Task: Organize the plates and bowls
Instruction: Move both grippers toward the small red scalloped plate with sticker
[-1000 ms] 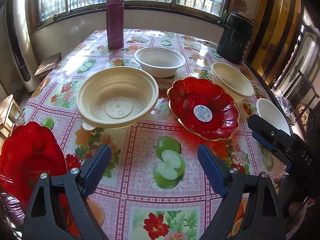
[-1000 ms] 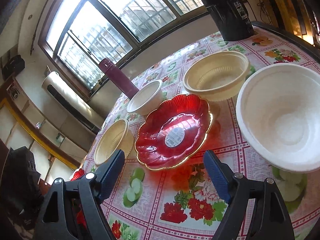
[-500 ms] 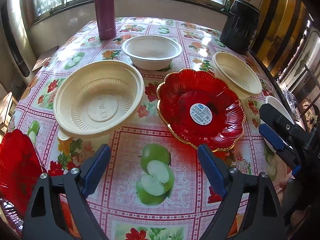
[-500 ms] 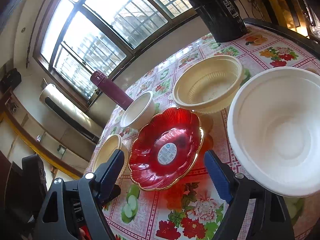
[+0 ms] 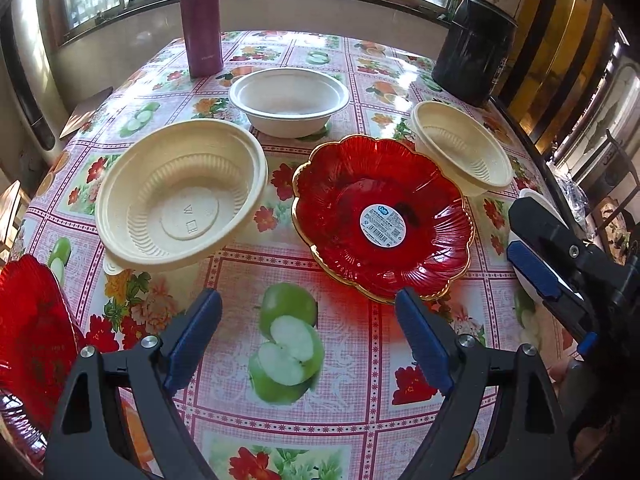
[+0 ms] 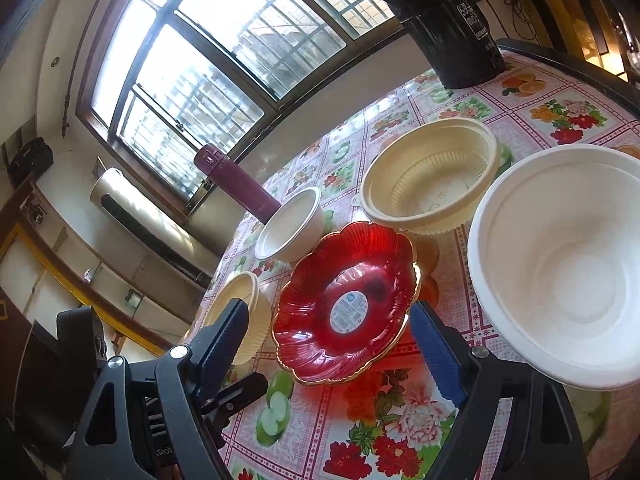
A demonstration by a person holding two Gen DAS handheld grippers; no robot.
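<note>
Left wrist view, left to right. A red scalloped glass plate (image 5: 30,340) sits cut off at the lower left edge of the frame. Right of it, a cream ribbed plastic bowl (image 5: 180,196) stands upright on the floral and fruit-print tablecloth (image 5: 320,420). A maroon cylindrical flask (image 5: 201,16) stands at the upper left near the window. A white paper bowl (image 5: 289,100) sits above centre. A second red scalloped glass plate with a gold rim and round white sticker (image 5: 382,220) lies right of centre, just beside a smaller cream ribbed bowl (image 5: 462,148) at the upper right. A black cylindrical kettle (image 5: 474,48) stands behind that.

The left gripper (image 5: 308,336) hovers at the bottom centre, fingers spread wide apart, holding nothing. The right gripper (image 5: 556,256) enters at the right edge.

Right wrist view: the right gripper (image 6: 326,350) has its fingers wide apart, nothing between them; the sticker plate (image 6: 346,304) lies just beyond. A large white bowl (image 6: 560,264) fills the right of the frame.
</note>
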